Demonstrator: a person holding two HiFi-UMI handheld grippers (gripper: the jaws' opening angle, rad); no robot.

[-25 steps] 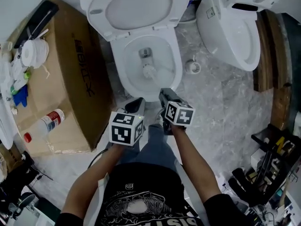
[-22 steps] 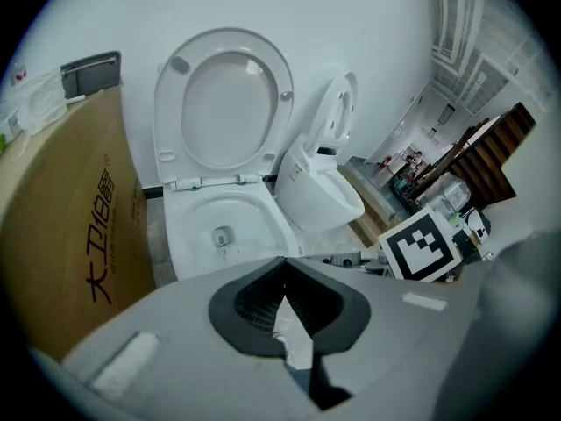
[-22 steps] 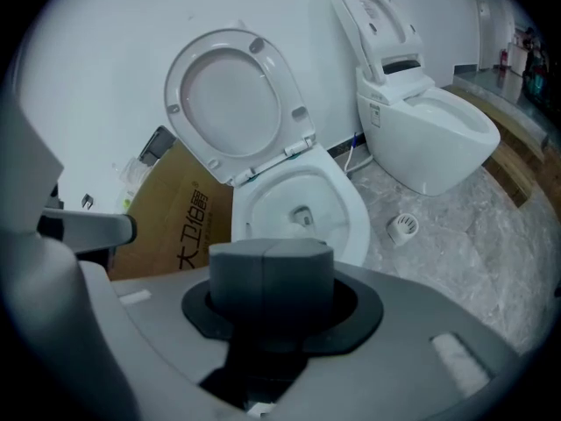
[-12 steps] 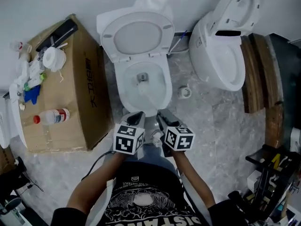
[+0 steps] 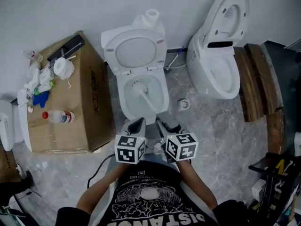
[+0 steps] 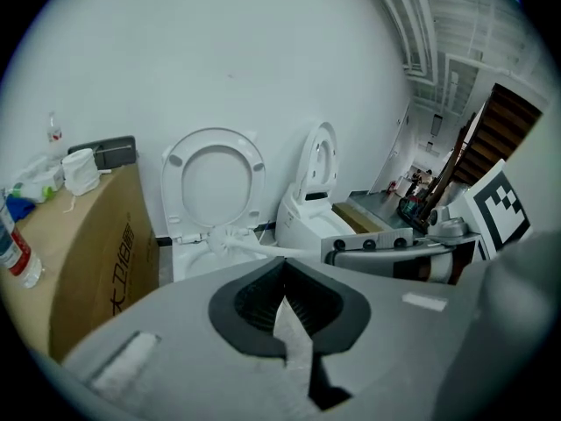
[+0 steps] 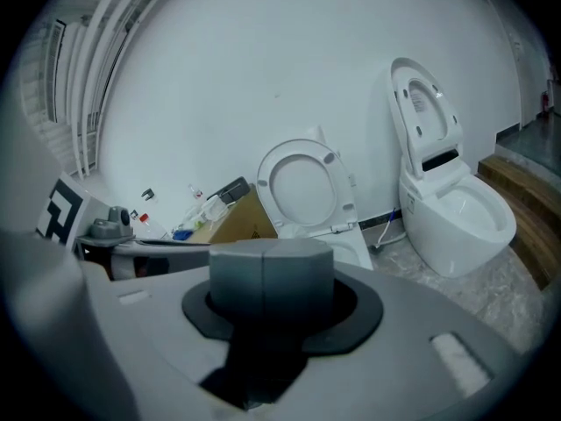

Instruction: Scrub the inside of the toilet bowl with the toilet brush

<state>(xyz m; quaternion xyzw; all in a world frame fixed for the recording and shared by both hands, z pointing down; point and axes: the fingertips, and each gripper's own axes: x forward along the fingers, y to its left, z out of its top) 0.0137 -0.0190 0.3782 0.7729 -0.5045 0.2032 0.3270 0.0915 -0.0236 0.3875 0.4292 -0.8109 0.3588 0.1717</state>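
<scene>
Grey marbled floor (image 5: 214,126) meets a plain white wall (image 5: 94,4). Far to the left of the left gripper (image 5: 137,122) stands a cardboard box (image 5: 89,107) with a bottle (image 5: 59,117) lying on its top among other small clutter. The left gripper sits just beside the right one, low before the toilet, its jaws pressed together with nothing between them.

Straight ahead of both grippers is the toilet bowl (image 5: 121,98), seat and lid raised against the wall. The toilet brush (image 5: 143,94) lies with its long axis slanting across the bowl: the bristled head is inside it, pointing away from the person and a little to the left, and the white handle runs back over the near rim to the right gripper (image 5: 162,124). That gripper's jaws are clamped on the handle's near end.

Ahead and to the right of the right gripper stands a second toilet (image 5: 207,69), its lid also up. Further right lie dark wooden planks (image 5: 249,84).
</scene>
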